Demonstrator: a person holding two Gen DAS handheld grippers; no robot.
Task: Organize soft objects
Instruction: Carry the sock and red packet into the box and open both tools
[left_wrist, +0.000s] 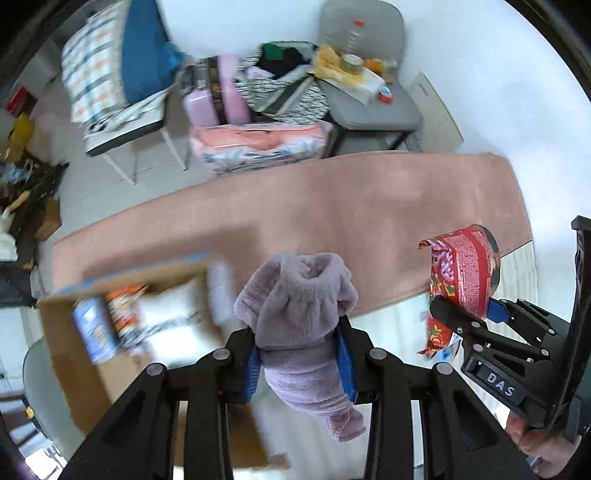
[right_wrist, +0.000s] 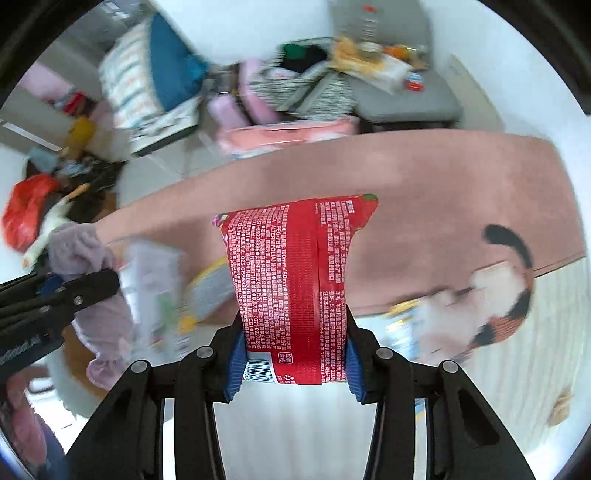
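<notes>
My left gripper (left_wrist: 300, 334) is shut on a fluffy lilac cloth (left_wrist: 295, 295) and holds it in the air; the cloth's tail hangs down between the fingers. It also shows at the left of the right wrist view (right_wrist: 79, 243). My right gripper (right_wrist: 293, 356) is shut on a red soft packet (right_wrist: 295, 273) with white print, held upright. The packet (left_wrist: 463, 273) and the right gripper (left_wrist: 469, 317) show at the right of the left wrist view. A cardboard box (left_wrist: 122, 306) with packets inside lies below, to the left.
A pink mat (left_wrist: 332, 206) covers the surface ahead. A plush toy (right_wrist: 491, 295), white, black and orange, lies at the right. Beyond the mat stand a grey chair (left_wrist: 373, 107) with clutter, a striped bag (left_wrist: 284, 85), pink bags and a chair with folded bedding (left_wrist: 110, 66).
</notes>
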